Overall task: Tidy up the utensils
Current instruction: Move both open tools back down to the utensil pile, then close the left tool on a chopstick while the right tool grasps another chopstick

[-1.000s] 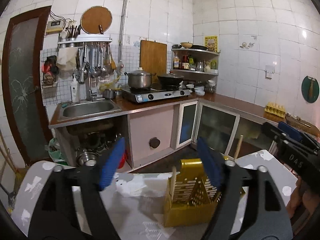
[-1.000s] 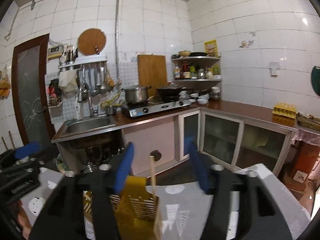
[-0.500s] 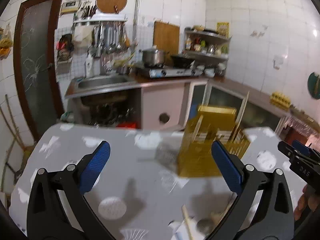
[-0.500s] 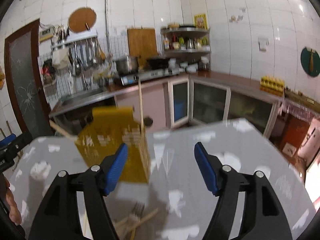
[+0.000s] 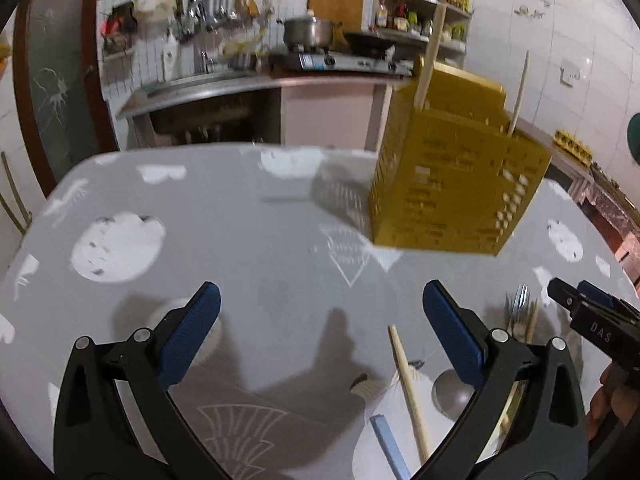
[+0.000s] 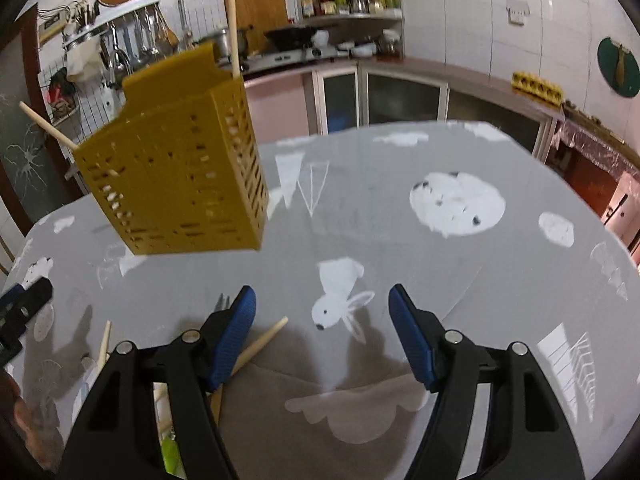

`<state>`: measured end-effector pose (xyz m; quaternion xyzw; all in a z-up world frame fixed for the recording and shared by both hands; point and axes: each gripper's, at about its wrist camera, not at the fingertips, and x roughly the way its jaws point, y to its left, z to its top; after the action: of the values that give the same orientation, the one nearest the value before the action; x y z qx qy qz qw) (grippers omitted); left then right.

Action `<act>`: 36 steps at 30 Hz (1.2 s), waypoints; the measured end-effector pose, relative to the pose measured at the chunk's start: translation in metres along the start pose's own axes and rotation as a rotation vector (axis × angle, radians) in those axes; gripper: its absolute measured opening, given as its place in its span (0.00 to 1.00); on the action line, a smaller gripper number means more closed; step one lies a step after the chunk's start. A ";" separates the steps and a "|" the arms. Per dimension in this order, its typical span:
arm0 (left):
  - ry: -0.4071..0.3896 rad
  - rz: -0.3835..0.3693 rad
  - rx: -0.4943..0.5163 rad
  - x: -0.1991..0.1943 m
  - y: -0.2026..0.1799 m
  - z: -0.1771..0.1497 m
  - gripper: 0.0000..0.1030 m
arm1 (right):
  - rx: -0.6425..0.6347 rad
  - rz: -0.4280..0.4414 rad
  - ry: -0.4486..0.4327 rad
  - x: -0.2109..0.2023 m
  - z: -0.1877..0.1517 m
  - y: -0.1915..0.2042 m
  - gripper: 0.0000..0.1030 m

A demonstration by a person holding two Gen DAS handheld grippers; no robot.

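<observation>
left gripper (image 5: 320,334) and right gripper (image 6: 322,330), fingers released and grasping nothing, above the bench (image 5: 240,220); yellow utensil holder (image 5: 452,184) upright, loose utensils (image 5: 408,380) nearby.

We note: utensil holder (image 5: 452,184), matt yellow perforated plastic; chopsticks (image 5: 410,384), pale bare wood; fork (image 5: 518,312) and spoon (image 5: 452,394), dull grey metal; surface (image 6: 400,208) under smooth grey printed cloth, slight sheen; left claw (image 5: 320,336) and right claw (image 6: 320,330), black matt plastic, ribbed blue pads (image 6: 236,336).
</observation>
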<state>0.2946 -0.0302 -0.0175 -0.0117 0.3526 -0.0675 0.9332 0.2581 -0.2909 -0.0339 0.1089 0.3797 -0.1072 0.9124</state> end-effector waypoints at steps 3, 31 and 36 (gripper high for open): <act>0.035 0.019 0.058 0.009 -0.007 -0.002 0.95 | 0.027 0.017 0.041 0.008 0.000 -0.001 0.60; 0.205 -0.058 0.056 0.029 -0.025 -0.009 0.80 | -0.090 0.081 0.098 0.016 0.004 0.017 0.09; 0.264 -0.083 0.073 0.035 -0.040 -0.014 0.53 | -0.096 0.088 0.101 0.017 0.001 0.021 0.09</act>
<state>0.3071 -0.0738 -0.0480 0.0166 0.4687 -0.1197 0.8750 0.2765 -0.2734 -0.0430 0.0870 0.4247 -0.0431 0.9001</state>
